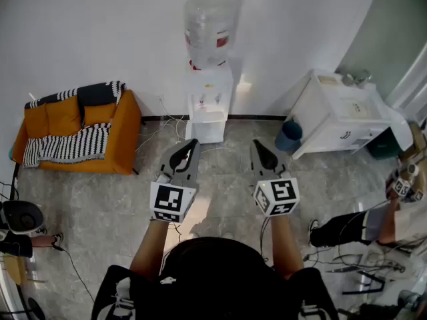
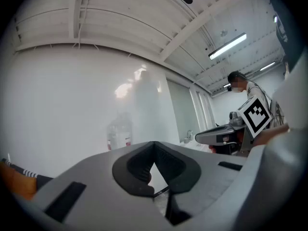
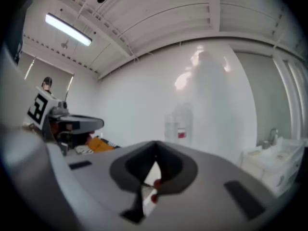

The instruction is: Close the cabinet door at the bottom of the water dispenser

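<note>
1. The left tongs [image 1: 192, 145] are pressed together at the tips with nothing between the dark pads; the left gripper view shows them meeting in a closed point.
2. The right tongs [image 1: 256, 145] are likewise pressed together and empty, as the right gripper view shows.
3. Both are held level, side by side but apart, in front of the person and over the grey tiled floor [image 1: 100, 205]. Each has its marker cube nearest the person.
4. Both point toward the water dispenser [image 1: 209, 102], which stands against the white wall [image 1: 87, 32] well apart from them. It is white and carries a large clear bottle [image 1: 211, 19] with a red label on top.
5. The cabinet door [image 1: 206, 131] is on the lowest part of the dispenser, just above the floor. The steep view from above does not show whether it stands open or shut.
6. To the left of the dispenser is an orange sofa [image 1: 63, 122] with a black-and-white striped blanket [image 1: 70, 144] over it.
7. To its right stands a white sink cabinet [image 1: 343, 115], with a blue bin [image 1: 289, 136] beside its near corner.
8. Another person [image 1: 373, 222] is at the right edge of the room, among cables on the floor.
</note>
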Demonstrator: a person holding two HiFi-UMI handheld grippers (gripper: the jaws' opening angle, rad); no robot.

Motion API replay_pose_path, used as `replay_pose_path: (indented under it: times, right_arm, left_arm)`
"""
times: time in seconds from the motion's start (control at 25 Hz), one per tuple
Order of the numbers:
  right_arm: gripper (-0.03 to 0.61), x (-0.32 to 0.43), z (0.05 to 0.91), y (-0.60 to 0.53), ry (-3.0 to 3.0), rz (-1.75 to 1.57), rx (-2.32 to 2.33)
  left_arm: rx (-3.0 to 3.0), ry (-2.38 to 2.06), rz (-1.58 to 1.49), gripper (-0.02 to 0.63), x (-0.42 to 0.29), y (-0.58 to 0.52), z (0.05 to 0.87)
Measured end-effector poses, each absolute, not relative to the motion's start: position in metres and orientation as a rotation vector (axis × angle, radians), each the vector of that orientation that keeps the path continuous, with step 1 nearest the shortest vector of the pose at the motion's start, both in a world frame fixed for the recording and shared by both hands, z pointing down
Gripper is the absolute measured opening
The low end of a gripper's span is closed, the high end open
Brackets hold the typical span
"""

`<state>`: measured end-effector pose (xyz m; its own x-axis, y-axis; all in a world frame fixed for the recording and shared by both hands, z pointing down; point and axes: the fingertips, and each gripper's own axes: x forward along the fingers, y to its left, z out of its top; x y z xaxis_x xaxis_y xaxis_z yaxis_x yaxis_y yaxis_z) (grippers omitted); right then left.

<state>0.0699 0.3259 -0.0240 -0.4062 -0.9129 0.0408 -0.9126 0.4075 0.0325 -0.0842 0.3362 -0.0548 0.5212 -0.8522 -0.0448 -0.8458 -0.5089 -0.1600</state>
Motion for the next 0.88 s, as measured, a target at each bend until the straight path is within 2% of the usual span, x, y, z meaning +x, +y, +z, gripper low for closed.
replay_pose_path:
  times: [0.88]
  right_arm:
    - [0.034,0.087,-0.011,0.334,-2.623,0.045,1.636]
  left_arm:
    - [-2.604,1.480,-0.092,0.008,-0.063,0.345,-0.045]
